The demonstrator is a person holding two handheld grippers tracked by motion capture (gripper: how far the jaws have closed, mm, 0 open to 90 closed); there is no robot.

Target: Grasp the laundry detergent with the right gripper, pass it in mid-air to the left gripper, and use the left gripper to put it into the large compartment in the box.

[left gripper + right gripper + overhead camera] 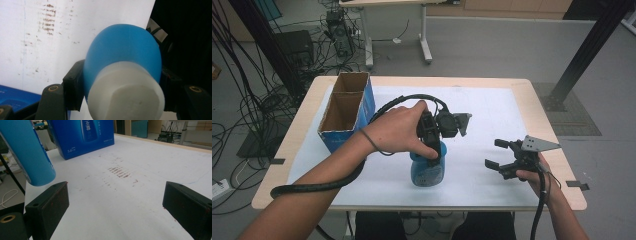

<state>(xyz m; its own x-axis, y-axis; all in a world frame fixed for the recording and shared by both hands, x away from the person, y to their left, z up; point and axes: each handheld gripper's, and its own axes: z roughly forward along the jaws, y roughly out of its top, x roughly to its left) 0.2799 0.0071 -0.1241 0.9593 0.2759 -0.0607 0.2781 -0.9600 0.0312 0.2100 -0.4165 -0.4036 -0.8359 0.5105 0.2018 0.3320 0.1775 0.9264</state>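
Here the left gripper (432, 145) is clenching a blue bottle (427, 171) just below its white cap (126, 93), holding it above the white table mat (492, 115) near the blue cardboard box (346, 111). The right gripper (498, 154) is hovering beside it, jaws spread wide and gripping nothing.

Both forearms are bare, with no sleeves; a thin dark band circles the left wrist (364, 136). The left gripper (432, 150) is black, with a round black housing and a grey three-cornered plate (463, 121) on top, and a thick ribbed black cable (319, 186) trails from it. In the left gripper view, its blocky black jaws carry brass-coloured screw eyelets (53, 88). The right gripper (498, 154) is also black, topped by a grey triangular plate (538, 144) dotted with small holes, with a thinner black cable (541, 200). Its square black pads (51, 205) show small screw holes and reddish specks.
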